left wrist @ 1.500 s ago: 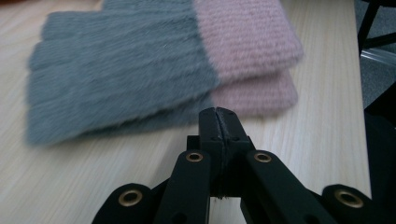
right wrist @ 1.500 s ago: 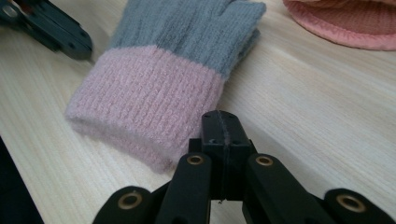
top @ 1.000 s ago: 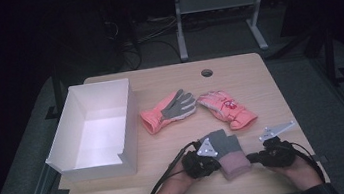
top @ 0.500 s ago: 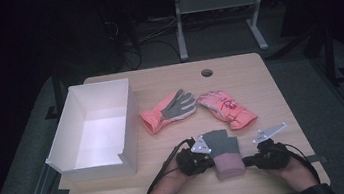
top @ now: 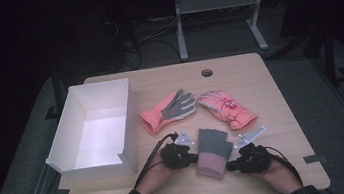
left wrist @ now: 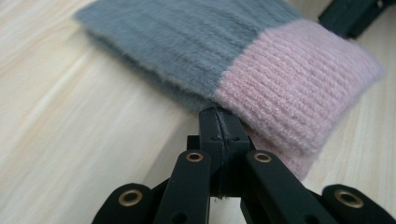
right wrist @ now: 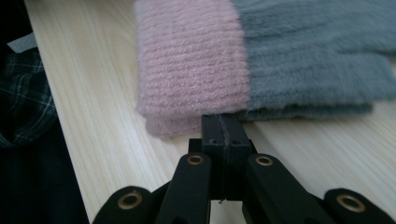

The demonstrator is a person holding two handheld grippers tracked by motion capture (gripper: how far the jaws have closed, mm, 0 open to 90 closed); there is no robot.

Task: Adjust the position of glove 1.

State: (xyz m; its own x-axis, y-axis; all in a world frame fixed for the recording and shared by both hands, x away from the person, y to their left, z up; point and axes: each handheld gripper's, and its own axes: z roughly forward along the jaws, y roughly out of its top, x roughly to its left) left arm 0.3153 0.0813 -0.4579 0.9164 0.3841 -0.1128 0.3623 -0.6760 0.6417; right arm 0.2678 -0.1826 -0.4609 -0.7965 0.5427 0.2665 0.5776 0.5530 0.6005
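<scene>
From up high my left gripper (top: 191,156) and right gripper (top: 232,163) are just dark blobs, way too small to read the jaws. In my left gripper view the grey-and-pink glove (left wrist: 261,70) runs off the top edge, and I can't tell if any knit sits between my closed tips. Same with my right.

A light wooden table (top: 270,89) with rounded corners and a round cable hole (top: 206,72) near its far edge is seen. On it, a white open box (top: 94,130) is placed at the left. Near the middle an orange and grey glove (top: 169,110) and a pink glove (top: 227,109) are laid. A grey and pink knitted glove (top: 212,152) lies flat at the near edge.
</scene>
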